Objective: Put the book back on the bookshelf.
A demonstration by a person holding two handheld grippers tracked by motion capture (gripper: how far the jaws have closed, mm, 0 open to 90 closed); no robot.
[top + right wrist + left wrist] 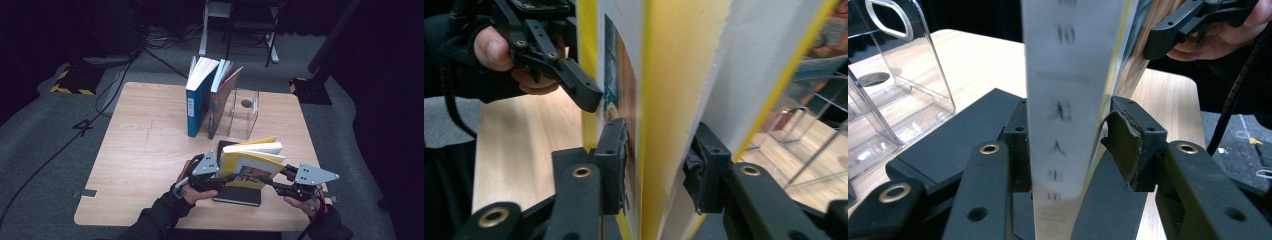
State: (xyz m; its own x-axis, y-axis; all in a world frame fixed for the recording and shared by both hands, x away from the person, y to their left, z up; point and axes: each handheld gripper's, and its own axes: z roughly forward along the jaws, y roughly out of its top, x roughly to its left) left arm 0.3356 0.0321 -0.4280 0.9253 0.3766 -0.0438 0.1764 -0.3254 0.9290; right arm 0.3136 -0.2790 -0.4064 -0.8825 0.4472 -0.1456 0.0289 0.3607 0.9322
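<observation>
now yellow book (248,165) upright between both tools — left tool (226,181), right tool (267,184)

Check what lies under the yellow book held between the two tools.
A flat black book lies on the table under the yellow book; its near edge and left side show, the rest is covered.

Yellow book (1068,100), spine in left gripper view: "10" near top, Chinese chars below, one reads "人", rest too blurred. Floor (40,130) left of table in high view: black "4". Blue book (196,105) spine: white label, unreadable.
</observation>
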